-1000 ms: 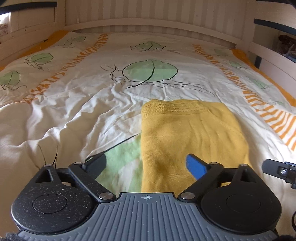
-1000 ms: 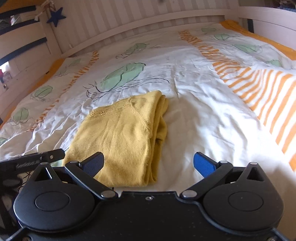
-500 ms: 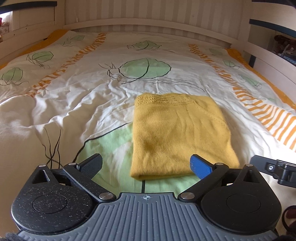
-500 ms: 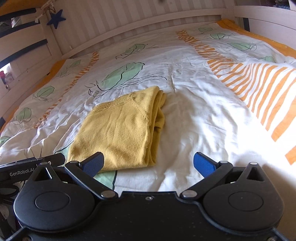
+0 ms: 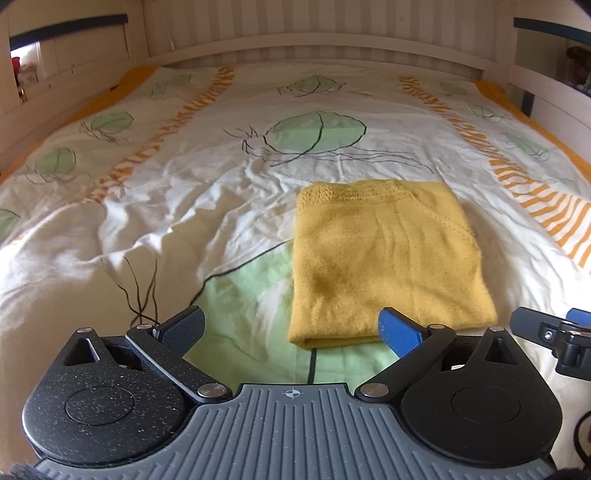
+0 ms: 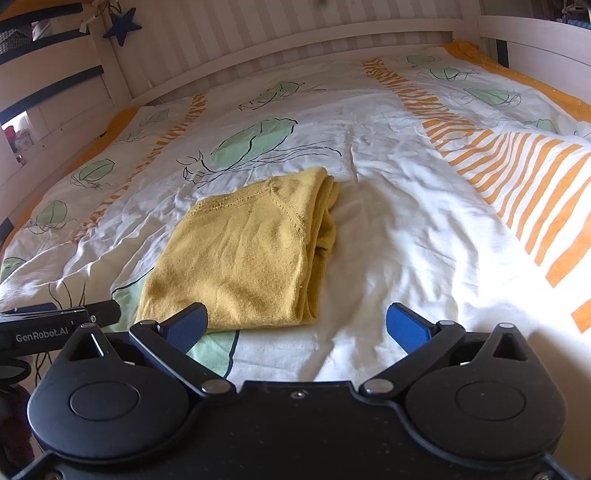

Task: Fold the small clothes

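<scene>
A yellow knitted garment (image 5: 384, 258) lies folded into a flat rectangle on the bed, its knit-trim edge at the far side. In the right wrist view the same garment (image 6: 251, 251) shows stacked layers along its right side. My left gripper (image 5: 291, 326) is open just short of the garment's near edge, nothing between its fingers. My right gripper (image 6: 295, 326) is open too, hovering near the garment's near right corner, holding nothing. Each gripper shows at the edge of the other's view: the right gripper (image 5: 554, 332), the left gripper (image 6: 55, 325).
The bed is covered by a rumpled white duvet (image 5: 166, 206) with green leaf shapes and orange stripes. A pale wooden headboard (image 5: 314, 44) and side rails (image 6: 55, 92) enclose it. A blue star (image 6: 123, 26) hangs at the top left corner.
Both grippers have drawn back and up from the garment, so its whole folded shape now shows. Both stay open. The garment has not moved.
</scene>
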A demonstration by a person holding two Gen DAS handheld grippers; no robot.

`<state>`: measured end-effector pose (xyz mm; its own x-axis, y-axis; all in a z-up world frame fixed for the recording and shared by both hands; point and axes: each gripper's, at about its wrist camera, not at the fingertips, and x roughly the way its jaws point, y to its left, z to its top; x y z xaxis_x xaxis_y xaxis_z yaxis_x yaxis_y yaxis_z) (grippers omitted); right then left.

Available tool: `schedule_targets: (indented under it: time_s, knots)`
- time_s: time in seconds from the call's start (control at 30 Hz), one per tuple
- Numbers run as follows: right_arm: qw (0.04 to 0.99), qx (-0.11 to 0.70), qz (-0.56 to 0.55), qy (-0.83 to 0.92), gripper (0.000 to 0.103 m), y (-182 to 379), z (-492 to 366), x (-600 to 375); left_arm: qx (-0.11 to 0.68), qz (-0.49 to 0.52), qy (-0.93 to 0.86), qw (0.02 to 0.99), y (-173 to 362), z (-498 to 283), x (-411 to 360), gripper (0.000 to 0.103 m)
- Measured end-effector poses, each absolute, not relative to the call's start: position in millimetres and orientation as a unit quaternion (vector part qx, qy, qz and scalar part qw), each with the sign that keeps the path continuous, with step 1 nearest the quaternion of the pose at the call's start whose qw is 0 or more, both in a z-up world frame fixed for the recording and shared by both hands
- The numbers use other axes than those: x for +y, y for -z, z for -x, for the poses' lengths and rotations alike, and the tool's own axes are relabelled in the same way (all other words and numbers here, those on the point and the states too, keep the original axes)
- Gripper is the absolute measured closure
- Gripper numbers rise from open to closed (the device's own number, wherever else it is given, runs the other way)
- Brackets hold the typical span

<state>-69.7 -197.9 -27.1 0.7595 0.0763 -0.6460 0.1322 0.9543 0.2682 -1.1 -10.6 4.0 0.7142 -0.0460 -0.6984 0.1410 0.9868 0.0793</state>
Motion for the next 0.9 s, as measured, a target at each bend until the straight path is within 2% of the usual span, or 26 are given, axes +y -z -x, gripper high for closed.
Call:
schedule_targets:
  time_s: [0.5,0.9]
  knots:
    - [0.926,0.365,-0.094,0.039,0.000,26.0,66.1,-190.2,0.401,-0.043,0.063,0.913,2.6,-2.1,-6.9,0.002]
    - [0.920,0.375,-0.109,0.037,0.000,32.8,59.1,-191.9,0.418,-0.036,0.055,0.906,12.1,-9.9,-1.0,0.002]
